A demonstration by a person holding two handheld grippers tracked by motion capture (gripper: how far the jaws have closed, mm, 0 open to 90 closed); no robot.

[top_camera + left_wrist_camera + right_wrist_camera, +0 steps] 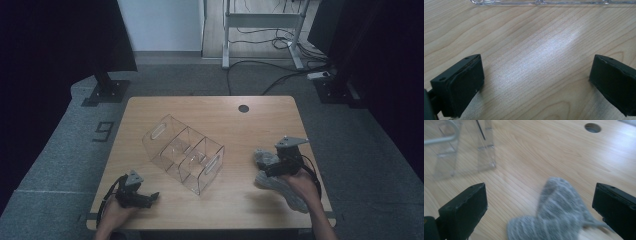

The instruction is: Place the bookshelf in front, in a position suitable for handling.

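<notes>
The right gripper (540,207) has its 2 jaws wide apart, gripping nothing; a grey sock (556,212) lies on the table (544,152) between them, nearer the right jaw, touching neither; the clear organizer (459,147) stands beyond the left jaw; the left gripper (536,80) gapes over bare wood.

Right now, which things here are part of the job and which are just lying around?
In the job:
grey socks
clear divided box
right gripper, open above the socks
left gripper, open on bare table

Lying about:
cables on the floor
metal stand behind the table
</notes>
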